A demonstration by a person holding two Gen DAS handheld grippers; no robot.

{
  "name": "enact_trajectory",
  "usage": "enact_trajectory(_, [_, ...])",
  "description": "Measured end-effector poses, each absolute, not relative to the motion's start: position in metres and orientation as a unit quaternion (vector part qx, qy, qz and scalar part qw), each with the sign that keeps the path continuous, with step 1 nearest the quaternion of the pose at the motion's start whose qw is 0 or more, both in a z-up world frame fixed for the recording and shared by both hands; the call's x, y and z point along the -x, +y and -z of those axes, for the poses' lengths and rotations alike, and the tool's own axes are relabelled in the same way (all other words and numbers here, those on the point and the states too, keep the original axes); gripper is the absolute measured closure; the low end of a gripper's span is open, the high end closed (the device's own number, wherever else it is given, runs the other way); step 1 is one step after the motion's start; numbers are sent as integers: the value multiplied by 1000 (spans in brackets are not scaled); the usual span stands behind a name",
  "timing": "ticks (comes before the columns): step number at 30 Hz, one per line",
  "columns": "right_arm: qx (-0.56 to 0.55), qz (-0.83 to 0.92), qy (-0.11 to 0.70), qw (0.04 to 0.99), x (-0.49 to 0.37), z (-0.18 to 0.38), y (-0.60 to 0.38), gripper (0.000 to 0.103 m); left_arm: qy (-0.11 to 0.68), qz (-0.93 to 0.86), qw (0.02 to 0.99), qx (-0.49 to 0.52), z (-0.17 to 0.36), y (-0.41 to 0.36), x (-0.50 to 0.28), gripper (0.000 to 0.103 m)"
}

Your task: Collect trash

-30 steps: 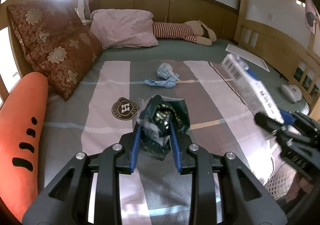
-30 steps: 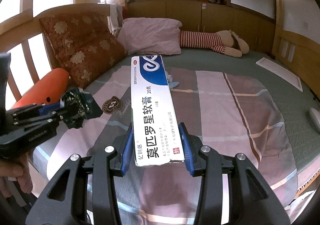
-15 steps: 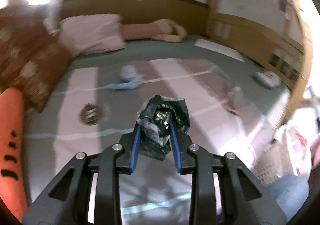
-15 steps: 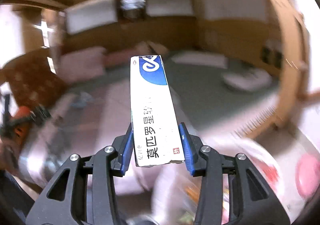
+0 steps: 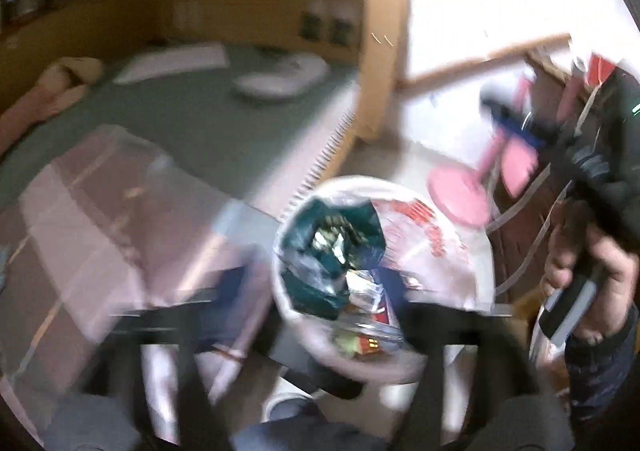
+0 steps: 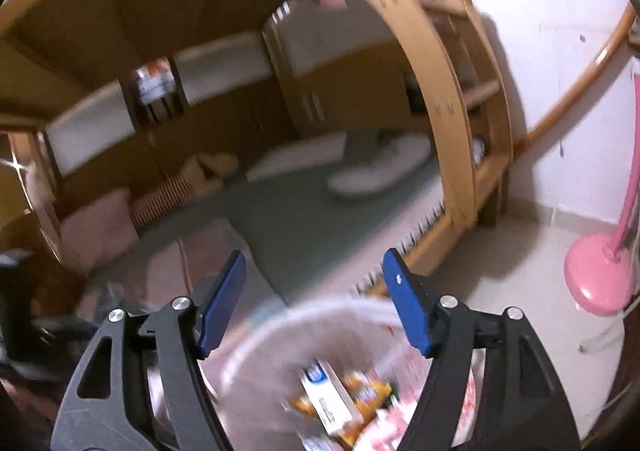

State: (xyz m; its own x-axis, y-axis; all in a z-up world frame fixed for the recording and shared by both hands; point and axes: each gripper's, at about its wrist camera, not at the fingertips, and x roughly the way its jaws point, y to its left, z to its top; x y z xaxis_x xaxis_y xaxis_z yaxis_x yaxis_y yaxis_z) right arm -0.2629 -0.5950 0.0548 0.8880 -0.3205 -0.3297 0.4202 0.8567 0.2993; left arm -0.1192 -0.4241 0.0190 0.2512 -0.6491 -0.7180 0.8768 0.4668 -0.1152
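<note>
Both tongs are opening, empty; crumpled dark-green wrapper [image 5: 332,251] and white-blue box [image 6: 328,399] lie in the bin [image 5: 472,247].

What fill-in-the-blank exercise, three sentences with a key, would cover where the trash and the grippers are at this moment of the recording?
1. The dark green wrapper is over the mouth of the white ____ beside the bed.
2. Between the blue pads of the right gripper, whose jaws are opening, there is ____.
3. The blue and white box lies inside the bin, ____ the right gripper.

Missing words: bin; nothing; below
</note>
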Motion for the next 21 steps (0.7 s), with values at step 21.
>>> enact_trajectory(21, [-43,-66,251,965,47,-38,-331,22,319,62,945,-26,-28,-56,-54,4])
